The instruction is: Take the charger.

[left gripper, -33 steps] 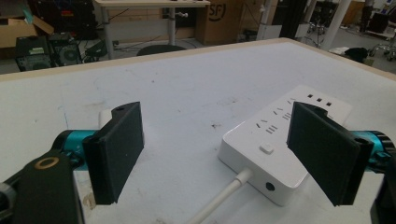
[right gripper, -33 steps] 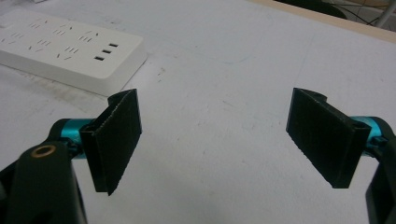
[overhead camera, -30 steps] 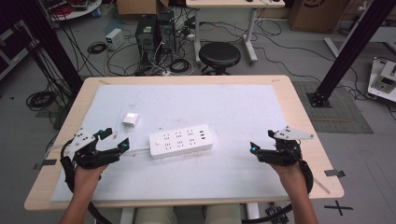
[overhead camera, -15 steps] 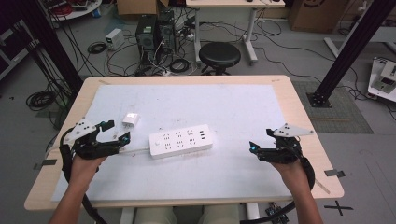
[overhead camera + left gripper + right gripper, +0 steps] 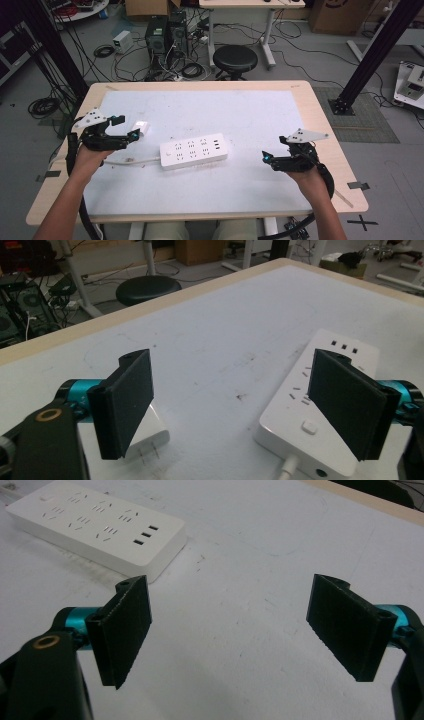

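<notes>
White power strip mid-table, no legible markings. Left tool wide beside charger; right tool wide, open surface around.

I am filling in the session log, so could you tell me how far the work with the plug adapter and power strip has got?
Early stage. Done: nothing is plugged in; the power strip has empty sockets. In hand: the left gripper, jaws open, is at the white plug adapter, not gripping it. Left: grasp it. The right gripper hovers open.

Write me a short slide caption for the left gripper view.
Open left tongs hover above the table, with a white plug adapter at one jaw and a white power strip by the other.
</notes>
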Demonstrator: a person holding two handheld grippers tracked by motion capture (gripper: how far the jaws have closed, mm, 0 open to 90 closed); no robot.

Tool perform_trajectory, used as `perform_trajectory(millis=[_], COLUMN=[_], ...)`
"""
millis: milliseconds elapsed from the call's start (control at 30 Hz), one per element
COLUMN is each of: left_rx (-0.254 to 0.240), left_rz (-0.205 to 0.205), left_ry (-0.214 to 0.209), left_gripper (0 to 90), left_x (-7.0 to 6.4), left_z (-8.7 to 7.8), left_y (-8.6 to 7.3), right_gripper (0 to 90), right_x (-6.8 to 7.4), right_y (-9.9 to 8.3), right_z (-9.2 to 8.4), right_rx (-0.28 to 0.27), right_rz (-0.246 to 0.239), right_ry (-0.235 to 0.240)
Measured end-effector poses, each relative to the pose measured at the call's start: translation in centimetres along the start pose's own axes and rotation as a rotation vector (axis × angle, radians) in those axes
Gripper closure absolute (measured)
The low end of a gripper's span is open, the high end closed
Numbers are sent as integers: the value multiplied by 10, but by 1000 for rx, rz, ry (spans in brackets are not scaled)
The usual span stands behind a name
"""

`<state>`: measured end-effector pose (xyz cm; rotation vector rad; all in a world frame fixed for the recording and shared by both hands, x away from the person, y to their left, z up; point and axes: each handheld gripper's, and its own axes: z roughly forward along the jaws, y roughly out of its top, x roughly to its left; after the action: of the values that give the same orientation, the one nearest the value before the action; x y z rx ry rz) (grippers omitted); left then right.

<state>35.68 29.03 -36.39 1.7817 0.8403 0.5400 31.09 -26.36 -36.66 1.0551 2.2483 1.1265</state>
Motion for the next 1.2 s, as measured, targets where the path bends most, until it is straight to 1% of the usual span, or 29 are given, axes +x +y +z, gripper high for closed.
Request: perform_trajectory(millis=[33, 67, 133, 233, 367, 433, 567, 600, 633, 700, 733, 800, 833, 867, 900, 933, 967, 1000, 1033, 1067, 1100, 1133, 1200], left_rx=[10, 10, 8, 20, 43, 57, 94, 105, 131, 164, 164, 194, 215, 223, 223, 223, 238, 245, 245, 248, 255, 263, 262], left_rz=[15, 15, 23, 10, -7, -13, -30, -26, -30, -54, -54, -81, -101, -110, -110, -119, -135, -140, -140, -148, -147, -149, -151], left_ry=[4, 4, 1, 2, 19, 22, 34, 35, 52, 74, 74, 100, 132, 144, 144, 158, 183, 194, 194, 203, 210, 214, 216], left_gripper=[187, 187, 187, 187, 187, 187, 186, 186, 185, 184, 184, 184, 184, 184, 184, 184, 184, 184, 184, 184, 184, 184, 184], left_x=[5, 5, 10, 17, 24, 28, 35, 37, 42, 46, 46, 50, 51, 51, 51, 52, 52, 52, 52, 51, 51, 50, 49], left_z=[4, 4, 8, 14, 22, 26, 35, 37, 41, 47, 47, 52, 56, 58, 58, 60, 62, 63, 63, 65, 66, 68, 70], left_y=[-1, -1, -2, -5, -11, -15, -22, -23, -27, -31, -31, -35, -37, -38, -38, -39, -40, -40, -40, -40, -40, -40, -41], right_gripper=[184, 184, 184, 184, 184, 184, 184, 184, 184, 184, 184, 184, 184, 184, 184, 184, 184, 184, 184, 184, 184, 184, 184], right_x=[0, -1, -1, -2, -2, -2, -3, -3, -3, -4, -4, -4, -5, -5, -5, -5, -5, -5, -5, -5, -5, -5, -5], right_y=[1, 2, 2, 5, 5, 4, 2, 3, 3, 4, 4, 4, 4, 4, 4, 4, 4, 4, 5, 5, 5, 5, 5], right_z=[0, 1, 2, 4, 5, 5, 8, 9, 9, 10, 10, 10, 11, 11, 12, 12, 13, 13, 14, 14, 14, 15, 15], right_rx=[3, 5, 10, 19, 20, 27, 40, 37, 37, 40, 40, 46, 47, 52, 52, 58, 55, 57, 59, 59, 60, 63, 63], right_rz=[-3, 1, 5, 9, 0, 9, 13, 11, 7, 6, 6, 11, 4, 7, 9, 11, 8, 9, 0, 0, 2, 7, 7], right_ry=[1, 7, 13, 13, 13, 13, 15, 18, 19, 18, 18, 18, 16, 16, 15, 15, 14, 15, 17, 17, 15, 16, 16])
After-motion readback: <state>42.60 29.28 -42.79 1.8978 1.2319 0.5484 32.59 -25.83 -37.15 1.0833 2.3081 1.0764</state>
